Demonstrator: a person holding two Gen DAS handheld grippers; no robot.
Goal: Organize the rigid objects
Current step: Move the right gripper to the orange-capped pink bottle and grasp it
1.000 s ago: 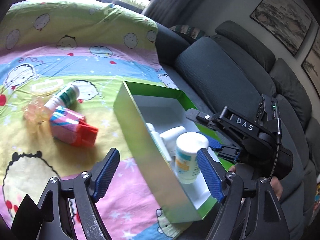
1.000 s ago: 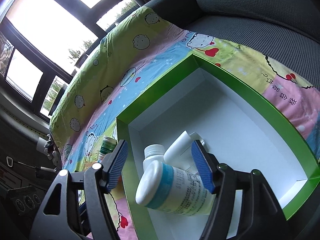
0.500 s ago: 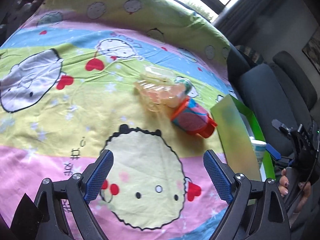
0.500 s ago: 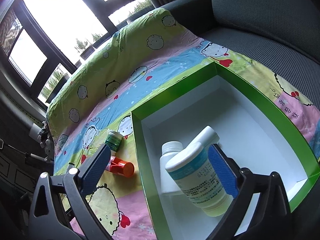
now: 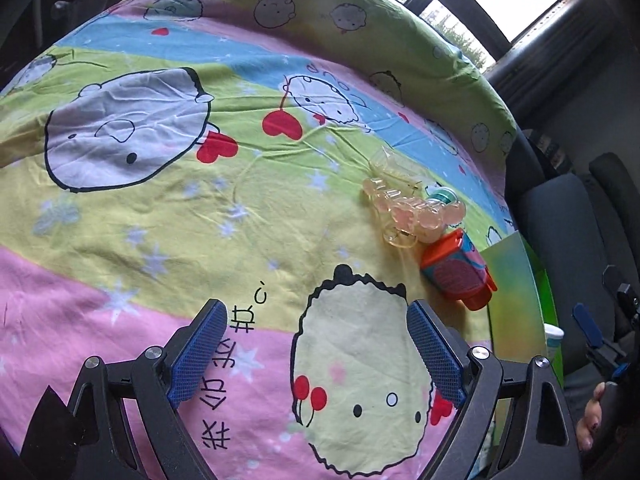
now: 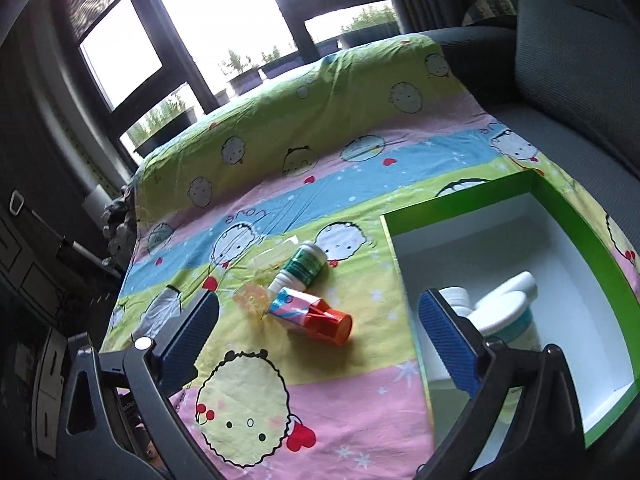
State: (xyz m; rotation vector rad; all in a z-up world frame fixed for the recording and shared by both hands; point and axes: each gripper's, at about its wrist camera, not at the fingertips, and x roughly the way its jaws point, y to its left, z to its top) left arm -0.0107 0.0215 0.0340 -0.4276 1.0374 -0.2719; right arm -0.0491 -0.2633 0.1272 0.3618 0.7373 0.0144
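Orange-capped tube (image 6: 310, 314) is lying on the cartoon-print sheet (image 6: 280, 184), touching the green-labelled bottle (image 6: 302, 268) at its eleven o'clock and the clear plastic clip (image 5: 404, 208). At three o'clock, white bottles (image 6: 504, 312) are sitting inside the green box (image 6: 592, 240). You are holding your left gripper (image 5: 316, 350) and right gripper (image 6: 320, 336) wide apart, both having just been opening, nothing between the jaws.

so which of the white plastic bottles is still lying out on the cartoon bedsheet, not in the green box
The white bottle with the green label, lying on its side beside the orange-capped tube; the others sit inside the green box.
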